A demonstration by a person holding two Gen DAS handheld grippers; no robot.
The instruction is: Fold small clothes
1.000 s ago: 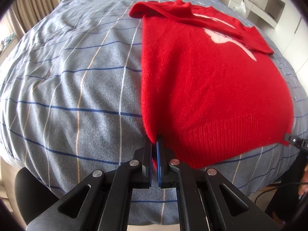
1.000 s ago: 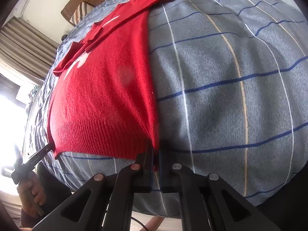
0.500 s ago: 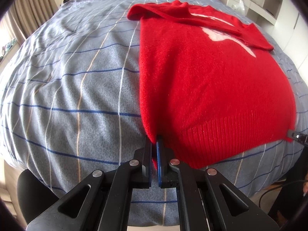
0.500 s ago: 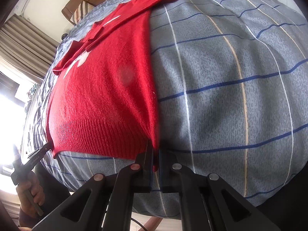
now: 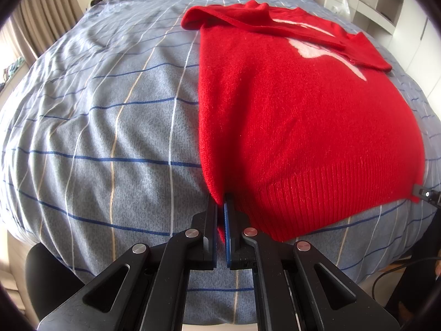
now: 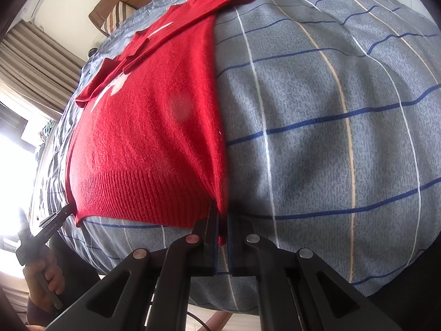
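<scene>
A small red knit sweater (image 5: 297, 115) with a white motif lies flat on the bed, sleeves folded across its chest, ribbed hem toward me. My left gripper (image 5: 221, 207) is shut on the hem's left corner. My right gripper (image 6: 222, 218) is shut on the hem's right corner; the sweater also shows in the right wrist view (image 6: 154, 127). The right gripper's tip shows at the far right of the left wrist view (image 5: 425, 194), and the left gripper in a hand at the left of the right wrist view (image 6: 55, 220).
The bed is covered by a grey-blue quilt (image 5: 96, 127) with blue, white and tan stripes. Curtains (image 6: 35, 63) and a bright window are to one side. White shelving (image 5: 386, 2) stands beyond the bed. A wooden headboard (image 6: 129, 0) and striped pillow are at the far end.
Both grippers keep their hold on the hem corners. The view has shifted slightly, with the sweater appearing a little nearer and lower; the sweater lies as before.
</scene>
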